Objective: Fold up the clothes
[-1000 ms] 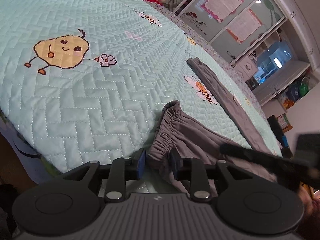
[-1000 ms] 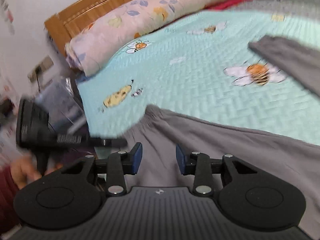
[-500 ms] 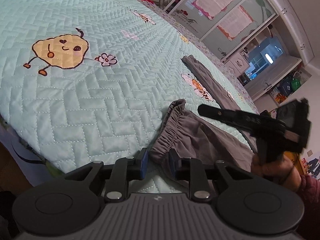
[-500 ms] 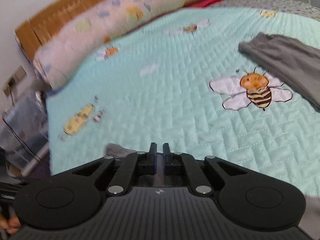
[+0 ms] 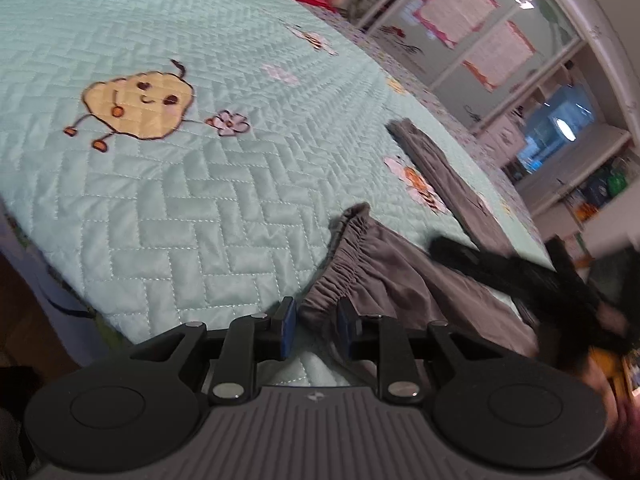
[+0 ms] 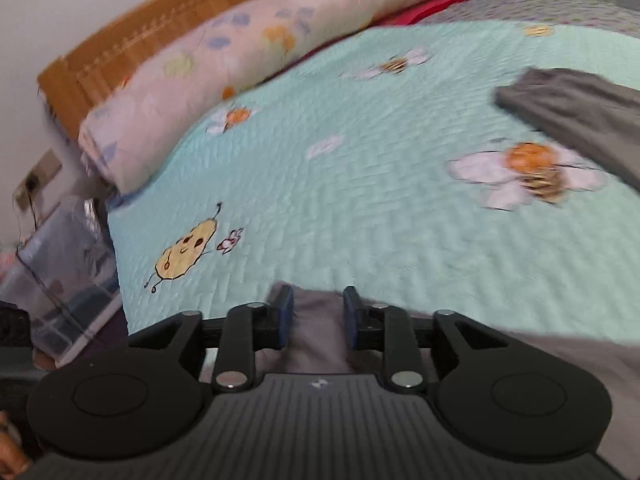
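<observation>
Trousers [image 5: 400, 280], grey with a gathered elastic waistband [image 5: 344, 252], lie near the front edge of the quilt [image 5: 200, 200], one leg stretching away toward the far side past the stitched bee [image 5: 420, 184].

We have the left gripper [image 5: 313, 328] at the near end of the waistband. Its jaws stand a little apart, and the gathered cloth sits between and just ahead of them, but we cannot tell whether the pads actually press on it.

The right gripper [image 6: 316, 316] has just been opening. Grey cloth shows between its jaws in its own view, with gaps at both pads, so we judge it loose, not gripping.

We take the step in hand to be catching the waist end at two points, ready for a fold. To do it well, we would:

- push each gripper forward until the cloth sits deep between the pads, not at the tips;
- take the full gathered band, both layers, so the bottom layer does not stay on the quilt;
- close both before lifting, and lift together and level.

Elastic bunches and may slip from a shallow bite.
</observation>
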`<act>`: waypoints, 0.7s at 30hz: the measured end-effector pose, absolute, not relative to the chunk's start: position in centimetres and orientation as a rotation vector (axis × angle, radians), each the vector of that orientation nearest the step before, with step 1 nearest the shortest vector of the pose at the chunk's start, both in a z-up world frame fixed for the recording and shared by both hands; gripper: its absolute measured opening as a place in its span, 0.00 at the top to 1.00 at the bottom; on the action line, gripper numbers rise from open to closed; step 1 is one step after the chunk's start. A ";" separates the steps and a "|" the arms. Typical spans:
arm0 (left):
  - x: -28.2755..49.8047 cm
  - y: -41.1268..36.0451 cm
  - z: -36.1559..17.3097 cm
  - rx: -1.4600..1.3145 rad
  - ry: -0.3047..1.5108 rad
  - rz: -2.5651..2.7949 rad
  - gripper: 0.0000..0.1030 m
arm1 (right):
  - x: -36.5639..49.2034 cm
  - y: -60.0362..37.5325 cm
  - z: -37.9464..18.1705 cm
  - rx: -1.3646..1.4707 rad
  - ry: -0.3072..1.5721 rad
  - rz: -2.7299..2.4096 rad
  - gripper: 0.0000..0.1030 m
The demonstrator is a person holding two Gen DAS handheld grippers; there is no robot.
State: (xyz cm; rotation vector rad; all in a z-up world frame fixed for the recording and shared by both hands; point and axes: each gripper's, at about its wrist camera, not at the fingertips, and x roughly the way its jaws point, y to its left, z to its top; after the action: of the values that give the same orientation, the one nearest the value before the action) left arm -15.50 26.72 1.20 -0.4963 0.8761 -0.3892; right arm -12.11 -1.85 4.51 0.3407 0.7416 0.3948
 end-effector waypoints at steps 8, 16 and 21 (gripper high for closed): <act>-17.8 22.9 6.3 -0.341 0.723 -0.318 0.75 | -24.5 -15.5 6.3 0.505 0.622 0.125 0.59; -19.1 14.6 8.9 -0.259 0.721 -0.518 0.72 | -47.0 -33.1 6.4 0.674 0.344 -0.617 0.52; -20.7 5.3 9.2 -0.114 0.775 -0.736 0.68 | -53.6 -40.2 4.5 0.733 0.327 -0.819 0.51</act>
State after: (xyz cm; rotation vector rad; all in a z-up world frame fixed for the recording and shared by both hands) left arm -20.72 5.33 9.20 -0.1137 0.7747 -0.7358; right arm -53.61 -40.24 4.49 0.7330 0.3268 -0.8194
